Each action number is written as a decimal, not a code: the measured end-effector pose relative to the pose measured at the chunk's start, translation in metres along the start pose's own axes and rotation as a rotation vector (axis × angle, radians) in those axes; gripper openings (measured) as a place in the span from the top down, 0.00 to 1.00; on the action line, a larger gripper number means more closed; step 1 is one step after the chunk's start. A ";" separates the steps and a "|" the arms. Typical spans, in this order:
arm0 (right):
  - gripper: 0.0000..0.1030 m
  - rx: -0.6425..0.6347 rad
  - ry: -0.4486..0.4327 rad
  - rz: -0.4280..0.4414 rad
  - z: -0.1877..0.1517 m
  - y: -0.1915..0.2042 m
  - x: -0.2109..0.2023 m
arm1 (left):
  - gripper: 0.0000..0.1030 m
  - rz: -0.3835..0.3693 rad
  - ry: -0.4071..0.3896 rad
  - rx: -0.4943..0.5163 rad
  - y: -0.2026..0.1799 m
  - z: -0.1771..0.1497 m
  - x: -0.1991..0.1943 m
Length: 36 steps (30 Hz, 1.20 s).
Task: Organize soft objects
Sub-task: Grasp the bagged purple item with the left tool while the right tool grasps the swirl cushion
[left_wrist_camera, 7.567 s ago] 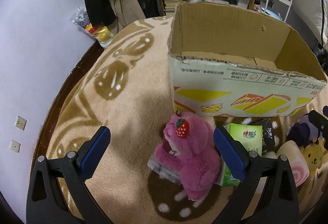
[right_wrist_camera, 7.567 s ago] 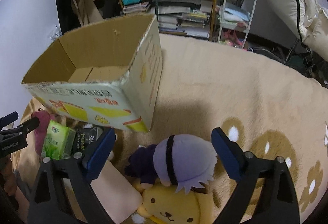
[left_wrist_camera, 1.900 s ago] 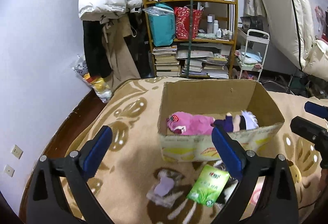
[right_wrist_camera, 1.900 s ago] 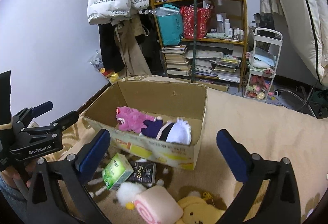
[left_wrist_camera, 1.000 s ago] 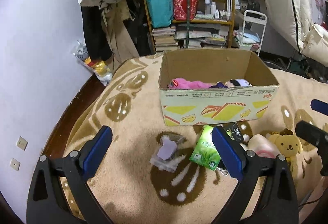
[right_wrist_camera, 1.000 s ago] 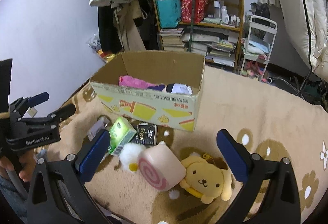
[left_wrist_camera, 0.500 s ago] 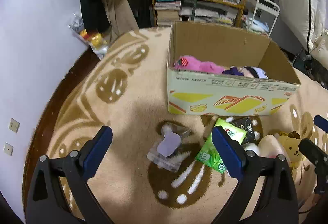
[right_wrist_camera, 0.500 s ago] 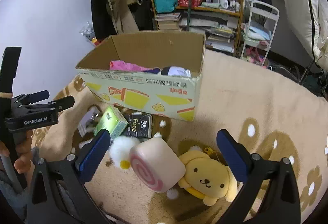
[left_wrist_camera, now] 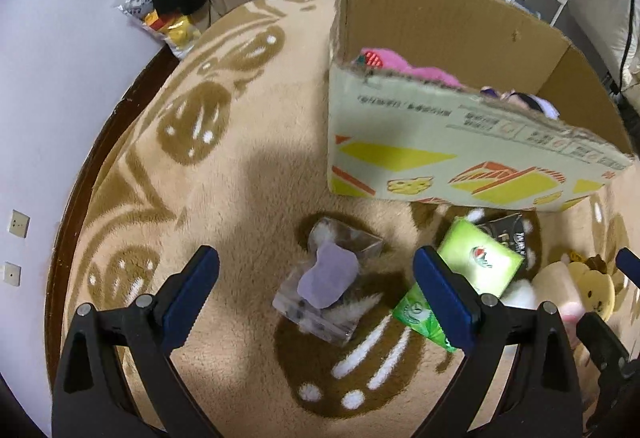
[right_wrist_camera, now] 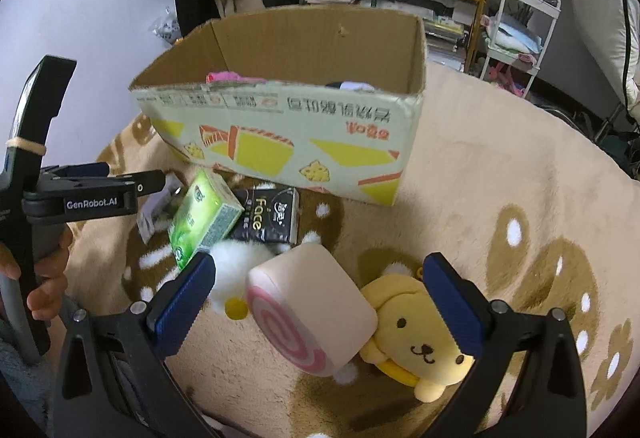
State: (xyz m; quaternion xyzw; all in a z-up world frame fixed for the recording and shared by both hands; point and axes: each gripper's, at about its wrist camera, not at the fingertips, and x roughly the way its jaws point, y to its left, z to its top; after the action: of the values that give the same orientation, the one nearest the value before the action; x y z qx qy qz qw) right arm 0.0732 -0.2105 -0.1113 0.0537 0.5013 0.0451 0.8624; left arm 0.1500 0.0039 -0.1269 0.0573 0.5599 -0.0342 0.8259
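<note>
Writing: "Face" on the black tissue pack (right_wrist_camera: 267, 220); "GenRobot.AI" on the left gripper (right_wrist_camera: 120, 185).
Cardboard box (right_wrist_camera: 288, 141): pink plush (left_wrist_camera: 404, 67) inside.
Yellow dog plush (right_wrist_camera: 416, 334): on blanket (right_wrist_camera: 500, 197), by pink roll cushion (right_wrist_camera: 312, 312).
Left gripper, right gripper (right_wrist_camera: 320, 312): both wide open, empty.

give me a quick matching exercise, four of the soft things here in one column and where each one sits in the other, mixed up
Things:
1. pink plush
2. yellow dog plush
3. swirl roll cushion
4. green tissue pack

Places:
a. on the rug, leaning on the black tissue pack
b. inside the cardboard box
c. on the rug, between the white fluffy toy and the yellow dog plush
d. on the rug, right of the swirl roll cushion in the right wrist view

Pairs: 1-b, 2-d, 3-c, 4-a
</note>
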 end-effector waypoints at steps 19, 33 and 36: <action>0.32 -0.035 0.156 0.050 -0.012 0.006 0.028 | 0.34 -0.066 0.138 -0.056 0.006 -0.007 0.045; 0.51 -0.021 0.116 0.037 -0.011 0.001 0.014 | 0.59 -0.095 0.086 -0.039 0.001 -0.013 0.037; 0.54 -0.031 0.121 0.039 -0.012 0.003 0.014 | 0.61 -0.104 0.086 -0.048 0.000 -0.015 0.033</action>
State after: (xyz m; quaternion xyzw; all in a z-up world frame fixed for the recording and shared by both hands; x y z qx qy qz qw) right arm 0.0700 -0.2051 -0.1289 0.0471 0.5507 0.0728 0.8302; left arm 0.1480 0.0058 -0.1633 0.0100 0.5977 -0.0611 0.7993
